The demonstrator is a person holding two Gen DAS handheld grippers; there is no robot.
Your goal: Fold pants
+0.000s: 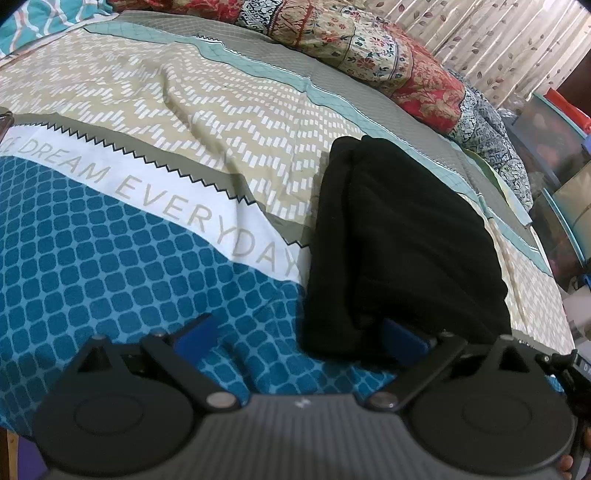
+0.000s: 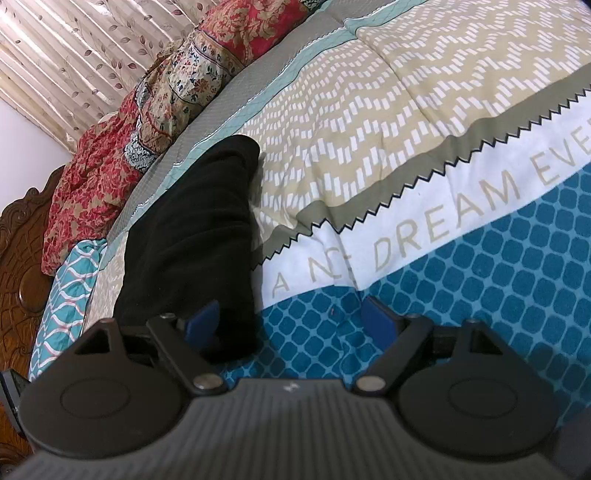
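Observation:
The black pants (image 1: 399,243) lie folded in a compact bundle on the patterned bedspread (image 1: 147,129). In the left wrist view my left gripper (image 1: 299,336) is open; its near corner of the pants lies between the blue fingers, with the right pad (image 1: 402,334) against the fabric edge. In the right wrist view the pants (image 2: 195,221) lie at the left. My right gripper (image 2: 291,321) is open, its left pad (image 2: 203,321) at the pants' near corner and its right pad over the blue quilt.
A red floral blanket (image 1: 369,48) is heaped along the far side of the bed, with a curtain (image 1: 498,33) behind. A carved wooden headboard (image 2: 18,266) and a teal patterned pillow (image 2: 66,288) are at the left in the right wrist view. Storage boxes (image 1: 554,122) stand beside the bed.

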